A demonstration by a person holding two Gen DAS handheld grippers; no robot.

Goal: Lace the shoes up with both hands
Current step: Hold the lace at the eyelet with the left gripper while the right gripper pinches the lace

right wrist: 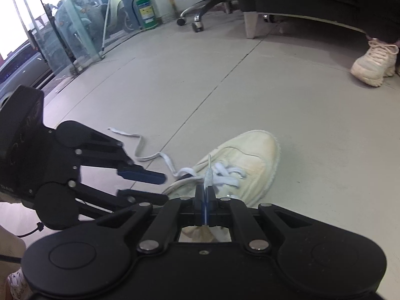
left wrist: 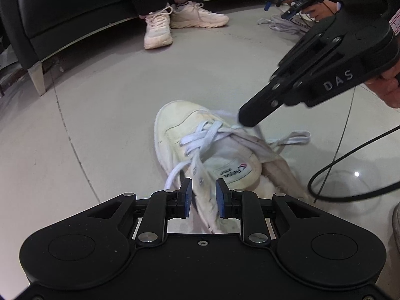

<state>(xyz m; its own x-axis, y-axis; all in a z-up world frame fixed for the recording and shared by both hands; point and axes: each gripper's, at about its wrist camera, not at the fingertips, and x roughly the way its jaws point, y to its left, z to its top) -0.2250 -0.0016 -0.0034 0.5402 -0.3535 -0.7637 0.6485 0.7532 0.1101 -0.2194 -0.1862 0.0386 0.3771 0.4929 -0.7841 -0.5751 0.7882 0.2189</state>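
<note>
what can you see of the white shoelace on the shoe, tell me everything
The shoelace is flat, white and looks woven. It crisscrosses the lower eyelets of the cream canvas shoe on the floor; the upper eyelets look unlaced. One end trails loose across the tiles. The other end, with its frayed tip, is pinched in the shut right gripper. The left gripper is open, not on it.

The left gripper point(left wrist: 203, 191) stood slightly parted at lower centre; the right gripper point(right wrist: 206, 195), pressed closed, pointed downward.
</note>
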